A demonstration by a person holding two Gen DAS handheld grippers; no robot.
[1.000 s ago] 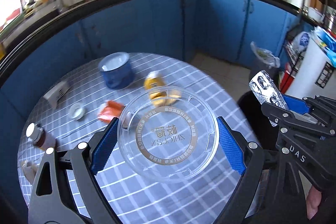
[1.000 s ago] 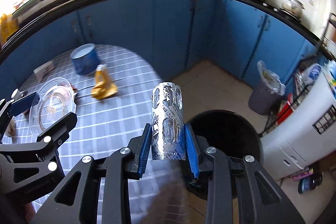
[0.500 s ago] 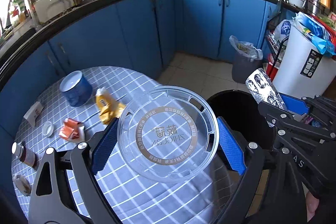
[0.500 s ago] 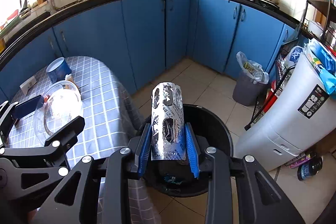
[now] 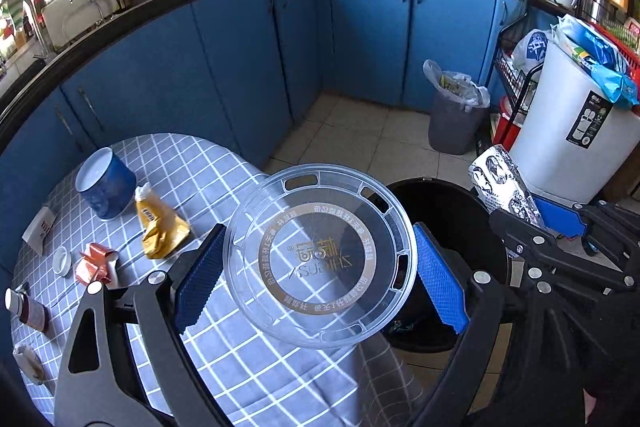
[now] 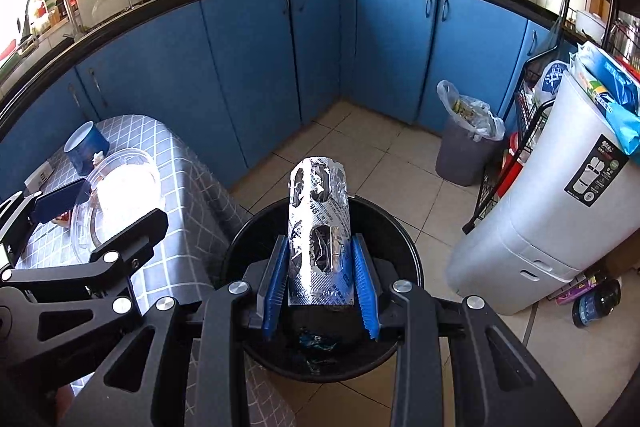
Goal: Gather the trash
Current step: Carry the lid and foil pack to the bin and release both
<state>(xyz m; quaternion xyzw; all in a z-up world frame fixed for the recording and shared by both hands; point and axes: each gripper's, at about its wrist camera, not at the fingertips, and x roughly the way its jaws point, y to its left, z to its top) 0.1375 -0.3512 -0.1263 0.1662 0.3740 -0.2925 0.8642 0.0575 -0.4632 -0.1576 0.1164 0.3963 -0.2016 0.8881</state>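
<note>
Over the black bin point(image 6: 320, 311), the right gripper point(image 6: 320, 291) clamps a spent foil blister pack point(image 6: 319, 231) upright, while the left gripper point(image 5: 316, 275), jaws wide, holds a clear plastic lid point(image 5: 320, 259) at the worktop point(image 5: 224, 359) edge.

Checked-cloth table point(image 5: 224, 359): blue tin point(image 5: 105, 187), yellow wrapper point(image 5: 160, 223), red wrapper point(image 5: 94, 263), white cap point(image 5: 62, 259), small bottle point(image 5: 28, 309).
</note>
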